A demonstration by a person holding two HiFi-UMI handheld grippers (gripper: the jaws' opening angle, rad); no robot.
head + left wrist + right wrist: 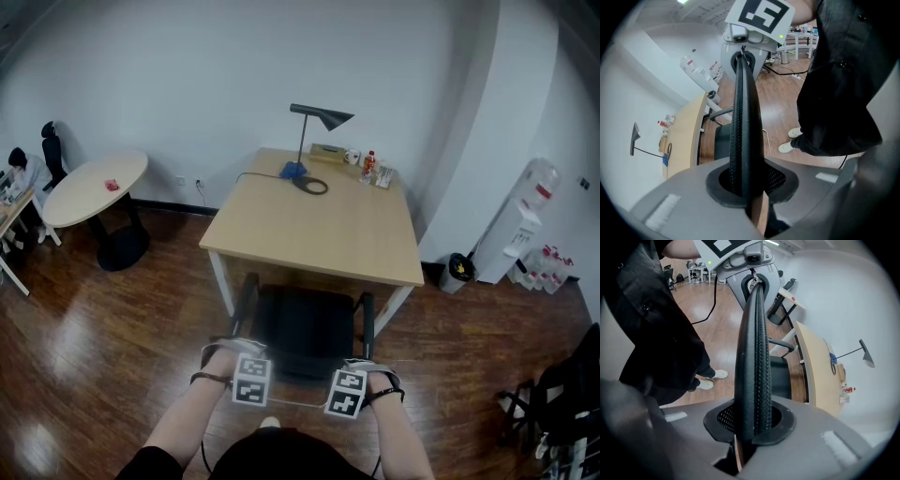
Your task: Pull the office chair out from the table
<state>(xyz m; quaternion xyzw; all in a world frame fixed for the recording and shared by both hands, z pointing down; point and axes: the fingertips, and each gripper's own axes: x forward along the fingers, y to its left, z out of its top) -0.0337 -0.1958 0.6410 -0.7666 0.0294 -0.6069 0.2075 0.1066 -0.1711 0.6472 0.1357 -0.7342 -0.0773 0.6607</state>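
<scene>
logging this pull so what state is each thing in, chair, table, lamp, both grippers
black mesh-backed office chair, upright, seat at the table's near edge, backrest top gripped in two places
light wooden table, standing, small items along its far edge
black cone-shaded desk lamp, upright on the table, no glow
left gripper, fingers shut on the chair's backrest rim
right gripper, fingers shut on the chair's backrest rim

Count: desks x2, i.e. rect. desk [319, 234] + round desk [84, 197]. Office chair [305, 328] x1. Lamp [323, 117] x1. Grippers x2: left gripper [249, 375], right gripper [349, 386]. Water dispenser [520, 220] x1. Bin [457, 270] x1.
</scene>
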